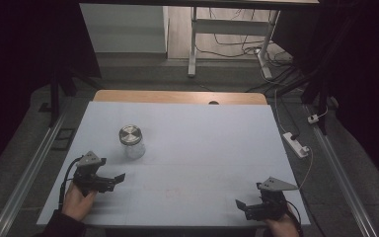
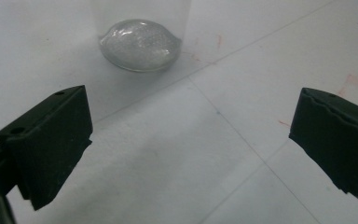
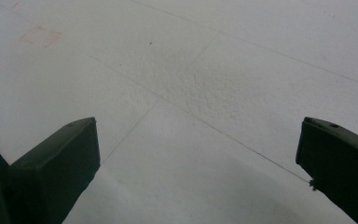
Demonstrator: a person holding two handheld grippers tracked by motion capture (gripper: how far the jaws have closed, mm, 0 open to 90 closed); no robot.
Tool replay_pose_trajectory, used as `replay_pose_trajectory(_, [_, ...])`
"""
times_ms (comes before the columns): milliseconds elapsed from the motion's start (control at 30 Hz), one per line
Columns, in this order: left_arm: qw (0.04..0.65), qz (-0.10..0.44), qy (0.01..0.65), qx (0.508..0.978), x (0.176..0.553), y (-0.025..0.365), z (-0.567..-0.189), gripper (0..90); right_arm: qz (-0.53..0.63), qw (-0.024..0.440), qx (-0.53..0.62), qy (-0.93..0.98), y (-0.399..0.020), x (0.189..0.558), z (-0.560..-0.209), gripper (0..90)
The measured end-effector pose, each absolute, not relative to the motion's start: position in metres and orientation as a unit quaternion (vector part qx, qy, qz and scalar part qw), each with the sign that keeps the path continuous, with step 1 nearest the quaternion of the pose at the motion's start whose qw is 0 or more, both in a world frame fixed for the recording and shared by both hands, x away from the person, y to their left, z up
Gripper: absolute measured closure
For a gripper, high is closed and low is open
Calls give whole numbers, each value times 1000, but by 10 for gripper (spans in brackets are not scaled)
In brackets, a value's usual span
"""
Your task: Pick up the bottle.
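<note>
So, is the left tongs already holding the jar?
No, the left tongs are open, and the jar stands apart beyond them on the table.

Black two-jaw tools (image 1: 109, 180), grey three-cornered plates, trailing cables.

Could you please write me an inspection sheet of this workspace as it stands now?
Surface: white table top, faint seams and reddish marks.
Job's things: glass jar with metal lid, upright, left of middle, lid on.
Clutter: nothing seen.
Grippers: left hand-held gripper near the jar, not touching, jaws wide open; right hand-held gripper at the near right edge, jaws open, empty.
Cables: a cable trails from the left gripper; loose wires and a power strip on the floor.
Surroundings: desk legs beyond, dark sides.
</note>
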State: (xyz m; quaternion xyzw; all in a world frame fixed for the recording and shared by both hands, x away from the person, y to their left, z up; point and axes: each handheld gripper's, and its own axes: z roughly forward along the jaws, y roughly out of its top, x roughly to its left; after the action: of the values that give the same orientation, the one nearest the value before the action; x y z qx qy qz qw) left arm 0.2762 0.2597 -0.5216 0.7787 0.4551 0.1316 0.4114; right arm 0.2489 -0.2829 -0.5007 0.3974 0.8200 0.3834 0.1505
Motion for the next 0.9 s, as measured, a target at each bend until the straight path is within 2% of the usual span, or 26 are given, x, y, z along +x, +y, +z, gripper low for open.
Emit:
replay_pose_trajectory(567, [401, 140, 464, 777, 313, 259, -522, 0, 382, 149, 396, 822, -283, 249, -501, 0])
replay_pose_trajectory(900, [400, 153, 447, 785, 332, 252, -521, 0, 380, 148, 396, 822, -283, 249, -501, 0])
